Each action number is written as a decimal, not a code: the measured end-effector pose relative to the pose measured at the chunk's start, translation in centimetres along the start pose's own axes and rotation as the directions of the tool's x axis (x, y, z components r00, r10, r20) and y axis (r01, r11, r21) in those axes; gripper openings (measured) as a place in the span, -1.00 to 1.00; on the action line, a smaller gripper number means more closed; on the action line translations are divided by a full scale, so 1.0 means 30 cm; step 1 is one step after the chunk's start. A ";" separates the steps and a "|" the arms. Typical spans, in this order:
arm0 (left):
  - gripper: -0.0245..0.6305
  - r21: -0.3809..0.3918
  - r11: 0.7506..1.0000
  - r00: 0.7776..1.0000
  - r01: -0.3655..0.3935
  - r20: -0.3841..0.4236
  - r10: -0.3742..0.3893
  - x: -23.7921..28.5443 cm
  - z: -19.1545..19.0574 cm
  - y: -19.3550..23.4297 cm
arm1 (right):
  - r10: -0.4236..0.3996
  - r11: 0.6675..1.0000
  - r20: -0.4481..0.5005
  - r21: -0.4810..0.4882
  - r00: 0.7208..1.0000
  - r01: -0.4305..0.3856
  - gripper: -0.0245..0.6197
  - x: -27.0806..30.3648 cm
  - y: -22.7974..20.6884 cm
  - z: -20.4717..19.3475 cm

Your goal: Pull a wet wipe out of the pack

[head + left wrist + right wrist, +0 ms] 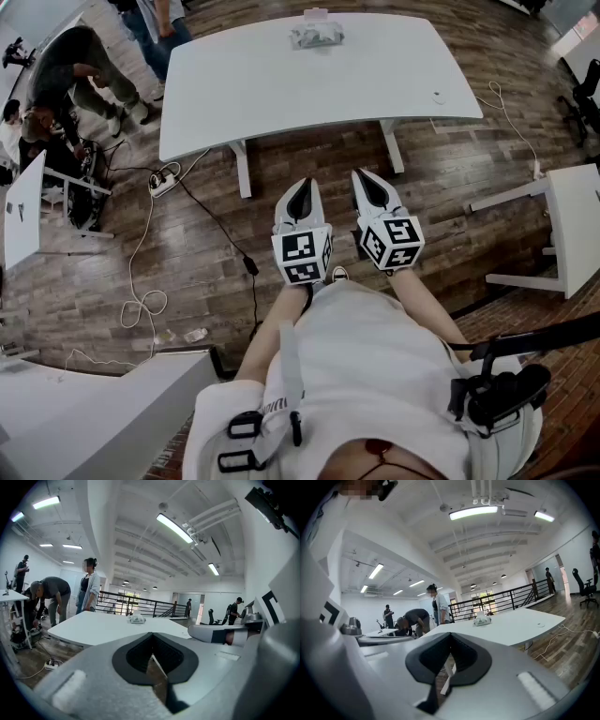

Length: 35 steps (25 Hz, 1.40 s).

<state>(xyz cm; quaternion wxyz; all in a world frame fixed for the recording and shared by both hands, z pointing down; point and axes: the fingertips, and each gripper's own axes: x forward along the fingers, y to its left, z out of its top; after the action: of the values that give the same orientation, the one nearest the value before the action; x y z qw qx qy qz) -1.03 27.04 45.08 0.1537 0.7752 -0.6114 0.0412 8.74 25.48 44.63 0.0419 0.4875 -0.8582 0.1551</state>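
Note:
The wet wipe pack [316, 35] lies at the far side of the white table [262, 84], with a wipe tuft standing up from its top. It shows small in the left gripper view [136, 619] and in the right gripper view [482, 620]. My left gripper [300, 192] and right gripper [366, 183] hover side by side over the wooden floor, well short of the table's near edge. Both are shut, tips together, with nothing held. Each points slightly downward toward the table.
Table legs [242, 167] stand ahead of the grippers. A power strip [162, 180] and cables trail over the floor at left. People [70, 70] stand and bend at the far left. A second white table [572, 220] is at right, a white surface [94, 412] at lower left.

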 end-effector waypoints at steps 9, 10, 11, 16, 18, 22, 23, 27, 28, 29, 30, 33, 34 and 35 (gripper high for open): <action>-0.92 -0.052 0.999 1.000 -0.009 -0.002 0.009 -0.019 -0.041 0.076 | -0.046 0.999 0.004 -0.017 0.999 0.046 -0.91 -0.010 -0.002 -0.020; -0.92 -0.055 0.998 1.000 -0.009 -0.003 0.008 -0.015 -0.045 0.076 | -0.051 0.999 0.004 -0.018 0.999 0.051 -0.91 -0.008 -0.011 -0.020; -0.92 -0.056 0.998 1.000 -0.009 -0.006 0.009 -0.010 -0.050 0.077 | -0.053 0.998 0.005 -0.019 0.999 0.053 -0.91 -0.003 -0.018 -0.021; -0.92 -0.065 0.998 1.000 -0.020 -0.025 0.018 0.061 -0.071 0.091 | -0.050 0.999 0.007 -0.013 0.999 0.050 -0.91 0.063 -0.067 -0.017; -0.92 -0.060 0.998 0.999 -0.019 -0.028 0.018 0.103 -0.067 0.095 | -0.046 0.999 0.011 -0.006 0.999 0.046 -0.91 0.103 -0.096 -0.007; -0.92 -0.050 0.999 1.000 -0.015 -0.027 0.014 0.213 -0.043 0.107 | -0.040 0.999 0.019 0.000 0.999 0.040 -0.91 0.200 -0.169 0.023; -0.92 -0.048 0.999 1.000 -0.015 -0.027 0.014 0.248 -0.035 0.114 | -0.038 0.999 0.021 -0.001 0.999 0.038 -0.91 0.229 -0.188 0.032; -0.92 -0.047 0.999 0.999 -0.022 -0.030 0.021 0.411 0.006 0.137 | -0.016 1.000 0.013 -0.006 1.000 0.016 -0.91 0.364 -0.275 0.072; -0.92 -0.048 0.999 0.999 -0.024 -0.030 0.023 0.455 0.019 0.139 | -0.009 1.000 0.008 -0.005 1.000 0.009 -0.91 0.399 -0.299 0.084; -0.92 -0.047 0.998 0.999 -0.028 -0.029 0.026 0.497 0.035 0.139 | -0.001 1.000 0.004 -0.004 1.000 0.001 -0.91 0.433 -0.323 0.098; -0.92 -0.046 0.998 0.999 -0.033 -0.027 0.031 0.538 0.050 0.139 | 0.009 1.000 0.000 -0.005 1.000 -0.009 -0.91 0.465 -0.345 0.113; -0.92 -0.047 0.998 0.998 -0.051 -0.025 0.050 0.648 0.096 0.148 | 0.044 0.999 -0.002 -0.020 0.999 -0.044 -0.91 0.553 -0.401 0.167; -0.92 -0.048 0.997 0.998 -0.055 -0.024 0.054 0.675 0.109 0.150 | 0.051 0.998 0.003 -0.022 0.999 -0.051 -0.91 0.577 -0.422 0.188; -0.92 -0.050 0.997 0.998 -0.059 -0.021 0.058 0.697 0.121 0.151 | 0.052 0.998 0.009 -0.021 0.999 -0.052 -0.91 0.597 -0.448 0.208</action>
<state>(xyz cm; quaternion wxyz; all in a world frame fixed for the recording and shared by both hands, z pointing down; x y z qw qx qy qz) -0.64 5.51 47.76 0.1781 0.7523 -0.6332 0.0379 11.31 2.40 45.75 0.0388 0.4653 -0.8723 0.1450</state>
